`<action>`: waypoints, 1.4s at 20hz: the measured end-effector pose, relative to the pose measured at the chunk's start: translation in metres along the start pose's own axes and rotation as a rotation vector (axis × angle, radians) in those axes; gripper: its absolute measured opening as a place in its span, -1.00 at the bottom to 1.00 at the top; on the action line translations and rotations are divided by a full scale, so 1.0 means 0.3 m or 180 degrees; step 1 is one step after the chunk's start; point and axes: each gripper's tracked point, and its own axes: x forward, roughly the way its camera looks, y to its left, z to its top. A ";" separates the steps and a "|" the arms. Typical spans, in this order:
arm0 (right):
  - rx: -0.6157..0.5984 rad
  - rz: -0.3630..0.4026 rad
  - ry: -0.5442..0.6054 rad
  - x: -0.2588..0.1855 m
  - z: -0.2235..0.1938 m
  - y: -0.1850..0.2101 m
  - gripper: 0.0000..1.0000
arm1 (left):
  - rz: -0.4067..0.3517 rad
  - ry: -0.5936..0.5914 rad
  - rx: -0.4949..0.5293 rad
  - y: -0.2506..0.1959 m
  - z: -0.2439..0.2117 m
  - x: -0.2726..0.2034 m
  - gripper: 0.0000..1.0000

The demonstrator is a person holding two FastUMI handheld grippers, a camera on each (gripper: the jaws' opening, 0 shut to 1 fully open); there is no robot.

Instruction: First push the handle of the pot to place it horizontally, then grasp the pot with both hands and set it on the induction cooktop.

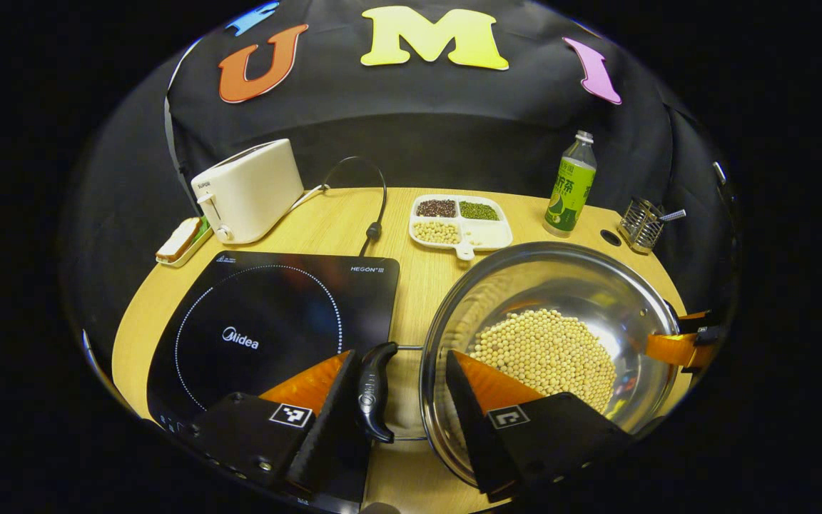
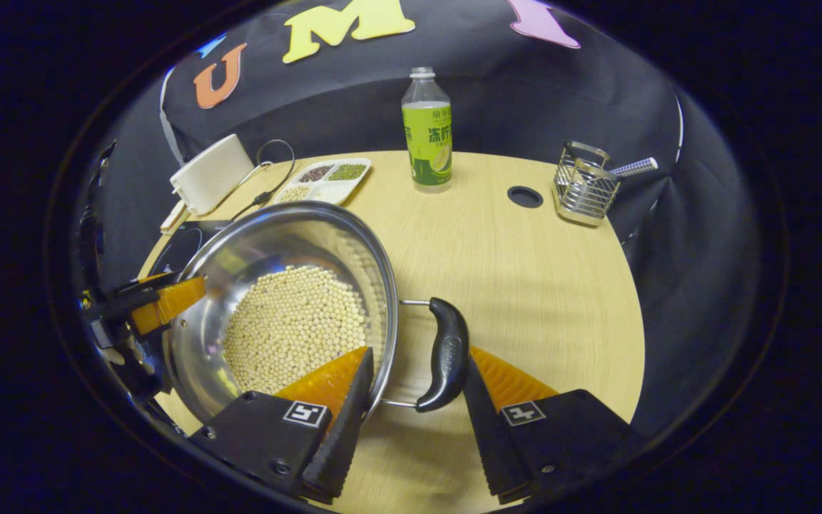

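Pot point(image 1: 546, 300) position: it rests on the wooden table point(image 2: 525, 285), just to the right of the induction cooktop point(image 1: 268, 321) as your left gripper view shows it, and not on the cooktop. It is a steel pot holding a layer of pale beans point(image 1: 546, 353). Each side carries a dark handle on a wire loop.

Your left gripper point(image 1: 400, 375) stands around one handle point(image 1: 375, 389). One finger lies over the cooktop's corner, against the handle's outer edge; the other reaches over the rim into the pot. The jaws are partly spread and you cannot tell that both press on anything.

Your right gripper point(image 2: 418, 375) mirrors this at the opposite handle point(image 2: 447, 353). One finger sits inside the rim, the other just beside the handle's outer face on the table side. The gap is medium; a firm grip is not confirmed.

Behind the cooktop you see a white toaster point(image 1: 250, 189) with a slice of bread point(image 1: 178, 239) on a small dish beside it. A divided tray point(image 1: 461, 223) of grains sits behind the pot. A green bottle point(image 2: 427, 128) stands upright near the far edge, well apart from a wire holder point(image 2: 582, 185).
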 end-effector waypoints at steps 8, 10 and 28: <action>0.0259 -0.0072 0.0045 -0.002 -0.002 0.001 0.17 | 0.0045 0.0140 0.0060 0.009 -0.005 0.009 0.29; 0.0307 -0.0073 0.0030 -0.006 -0.007 0.002 0.08 | 0.0019 0.0151 0.0068 0.006 -0.002 0.009 0.25; 0.0623 -0.0325 -0.0309 -0.300 -0.080 0.215 0.02 | -0.0326 0.0015 0.0322 0.161 0.058 -0.214 0.15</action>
